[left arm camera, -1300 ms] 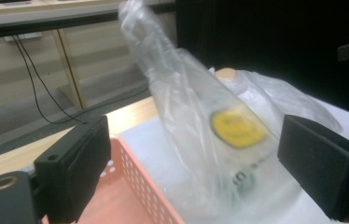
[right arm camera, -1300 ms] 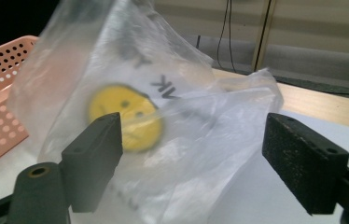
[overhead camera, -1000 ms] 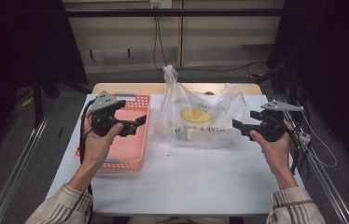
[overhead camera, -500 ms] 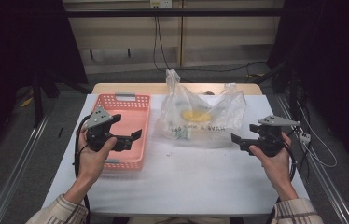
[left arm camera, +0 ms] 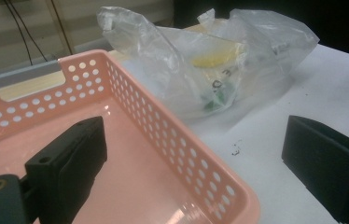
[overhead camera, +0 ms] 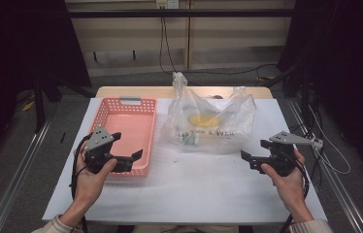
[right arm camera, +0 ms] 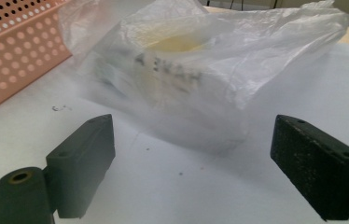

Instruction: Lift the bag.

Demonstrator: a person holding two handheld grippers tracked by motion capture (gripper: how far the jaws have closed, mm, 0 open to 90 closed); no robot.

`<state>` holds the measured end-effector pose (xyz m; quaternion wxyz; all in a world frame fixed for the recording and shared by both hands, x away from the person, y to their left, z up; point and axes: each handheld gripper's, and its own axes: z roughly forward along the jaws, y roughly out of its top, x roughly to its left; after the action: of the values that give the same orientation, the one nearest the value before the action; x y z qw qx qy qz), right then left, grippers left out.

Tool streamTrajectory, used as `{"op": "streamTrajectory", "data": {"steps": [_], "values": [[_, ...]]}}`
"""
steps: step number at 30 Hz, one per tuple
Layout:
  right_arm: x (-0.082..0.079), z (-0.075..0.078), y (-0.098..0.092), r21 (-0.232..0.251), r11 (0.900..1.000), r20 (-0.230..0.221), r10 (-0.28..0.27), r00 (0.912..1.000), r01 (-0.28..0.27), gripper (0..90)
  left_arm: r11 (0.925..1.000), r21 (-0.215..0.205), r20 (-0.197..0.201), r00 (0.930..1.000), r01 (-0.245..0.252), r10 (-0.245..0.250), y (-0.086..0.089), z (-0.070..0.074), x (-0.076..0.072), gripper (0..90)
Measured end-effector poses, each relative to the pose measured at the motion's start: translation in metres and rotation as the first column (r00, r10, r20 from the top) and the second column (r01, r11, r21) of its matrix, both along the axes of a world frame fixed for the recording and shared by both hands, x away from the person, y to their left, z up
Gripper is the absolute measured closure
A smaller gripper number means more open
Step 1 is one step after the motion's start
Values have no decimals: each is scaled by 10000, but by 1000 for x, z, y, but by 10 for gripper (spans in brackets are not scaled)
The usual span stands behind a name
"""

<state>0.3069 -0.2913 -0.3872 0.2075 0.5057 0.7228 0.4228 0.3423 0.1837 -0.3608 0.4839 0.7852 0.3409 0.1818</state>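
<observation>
Clear, crinkled plastic bag holding something yellow slumps at the middle of the white worktop, just beside an empty pink perforated plastic basket. The left gripper hovers over the basket's near corner, the right gripper well short of the bag; both are spread wide and hold nothing, seemingly poised to unpack the bag.
</observation>
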Motion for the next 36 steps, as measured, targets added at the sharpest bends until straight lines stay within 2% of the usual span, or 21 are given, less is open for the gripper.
{"op": "streamTrajectory", "data": {"steps": [3, 6, 9, 13, 17, 20, 23, 24, 27, 29, 31, 33, 36], "values": [[-8, -1, 6, -124, 9998, -24, 135, 9999, -135, 131, 9994, 309, 18, 9998, 174, -175, -2, -5, -12, 64], [-15, -3, 12, -234, 9996, 12, 184, 9998, -184, 129, 9999, 163, -70, 10000, 48, -47, 0, -9, -19, 64], [-20, -7, 15, -140, 9996, -39, 250, 9997, -251, 127, 9996, 225, -104, 9998, -173, 175, 4, -15, -23, 62], [-25, -14, 16, -165, 9994, -104, 316, 9994, -318, 127, 9994, 324, -421, 9991, -86, 99, 9, -24, -30, 63], [-29, -22, 16, -226, 9993, -156, 304, 9994, -308, 130, 9987, 511, -316, 9995, -78, 94, 11, -30, -40, 63], [-34, -27, 15, -250, 9995, -16, 184, 9998, -184, 141, 9987, 506, -246, 9996, -99, 111, 12, -37, -45, 63], [-39, -32, 14, -184, 9998, 33, 81, 10000, -80, 136, 9984, 438, -245, 9991, -349, 359, 14, -46, -49, 67], [-40, -34, 14, -183, 9998, 26, 46, 10000, -46, 136, 9984, 443, -79, 9993, -365, 369, 15, -47, -50, 66], [-41, -38, 13, -159, 9999, -52, 31, 10000, -32, 132, 9996, 201, -85, 9997, -210, 212, 17, -46, -55, 67], [-41, -42, 14, -210, 9998, -149, 26, 9999, -29, 132, 9987, 288, 100, 9991, -418, 415, 17, -48, -59, 65], [-41, -44, 16, -198, 9998, -274, 60, 9996, -65, 128, 9991, 138, 40, 9992, -403, 403, 18, -50, -63, 63], [-41, -44, 17, -398, 9991, -185, 134, 9997, -141, 124, 9992, 216, 250, 9991, -344, 338, 19, -51, -68, 63], [-42, -43, 18, -256, 9996, -181, 121, 9998, -126, 124, 9989, 15, 391, 9982, -465, 464, 21, -50, -68, 62]]}}
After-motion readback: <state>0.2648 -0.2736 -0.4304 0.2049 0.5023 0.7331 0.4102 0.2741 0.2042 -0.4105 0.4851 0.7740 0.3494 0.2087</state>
